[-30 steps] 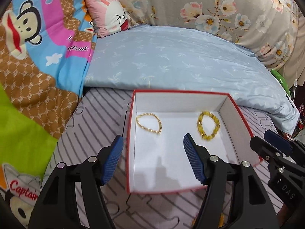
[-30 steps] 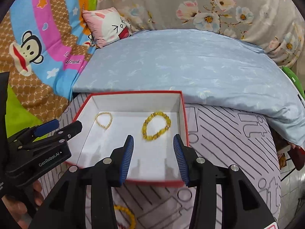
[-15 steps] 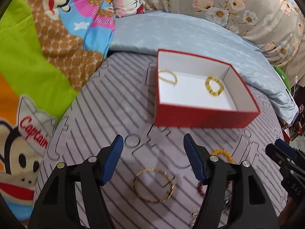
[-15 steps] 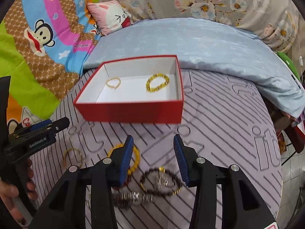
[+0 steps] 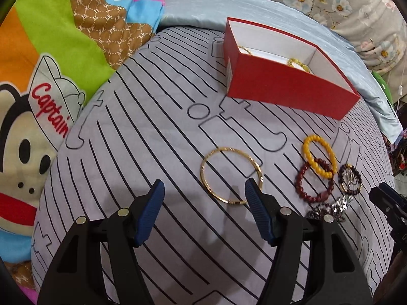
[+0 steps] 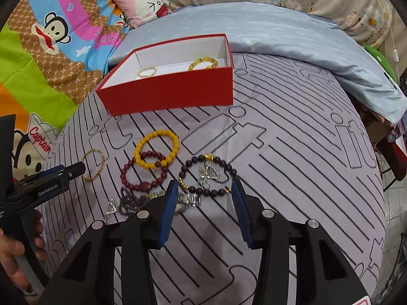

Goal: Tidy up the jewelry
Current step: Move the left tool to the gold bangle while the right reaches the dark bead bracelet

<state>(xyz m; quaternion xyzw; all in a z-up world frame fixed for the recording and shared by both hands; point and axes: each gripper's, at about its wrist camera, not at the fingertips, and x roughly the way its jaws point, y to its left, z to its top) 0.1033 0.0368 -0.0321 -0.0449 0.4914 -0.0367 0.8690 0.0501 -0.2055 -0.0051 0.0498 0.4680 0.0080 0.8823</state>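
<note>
The red box [image 6: 168, 96] lay beyond both grippers, its long side running across the right wrist view, open top up, with a thin gold chain bracelet [image 6: 147, 72] and a yellow beaded one [image 6: 203, 63] inside. The surface was a lilac bedsheet [image 5: 152, 152] with black stripes, backed by a blue pillow [image 6: 254, 25] and cartoon blanket [image 5: 51, 50]. The left gripper [image 5: 204, 195] stood apart and empty, its jaws just widened, a flat gold bangle [image 5: 230, 175] just ahead of its right finger. The right gripper [image 6: 203, 193] stood apart, empty, a dark beaded bracelet [image 6: 207, 175] with silver charm just ahead. Left of that bracelet lay maroon beads [image 6: 145, 175], overlapped by a yellow bead bracelet [image 6: 156, 148].
</note>
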